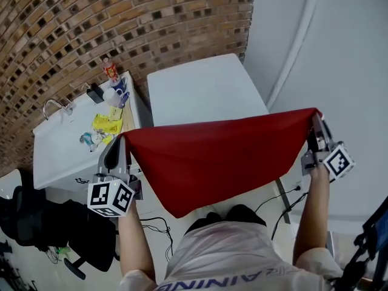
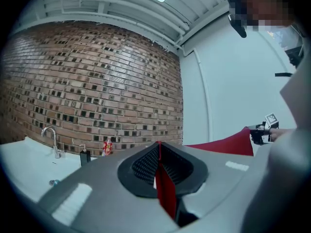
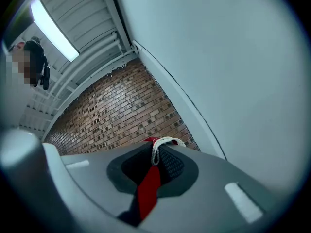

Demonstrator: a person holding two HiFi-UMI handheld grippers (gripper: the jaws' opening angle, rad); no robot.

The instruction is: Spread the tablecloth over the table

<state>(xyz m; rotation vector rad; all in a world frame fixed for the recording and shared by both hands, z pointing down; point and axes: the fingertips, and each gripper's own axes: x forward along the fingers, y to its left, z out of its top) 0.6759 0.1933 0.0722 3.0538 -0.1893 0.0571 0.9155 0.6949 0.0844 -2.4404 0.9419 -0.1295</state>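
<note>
A red tablecloth hangs stretched in the air between my two grippers, above the near end of a white table. My left gripper is shut on the cloth's left corner, and red fabric is pinched between its jaws in the left gripper view. My right gripper is shut on the right corner. In the right gripper view the red cloth and a white cord loop sit between the jaws. The cloth's lower edge sags toward the person's body. The far right corner shows in the left gripper view.
A white sink counter stands left of the table with a tap, a red bottle, cups and yellow packets. A brick wall runs behind. A black chair and cables lie at the lower left. A white wall is at the right.
</note>
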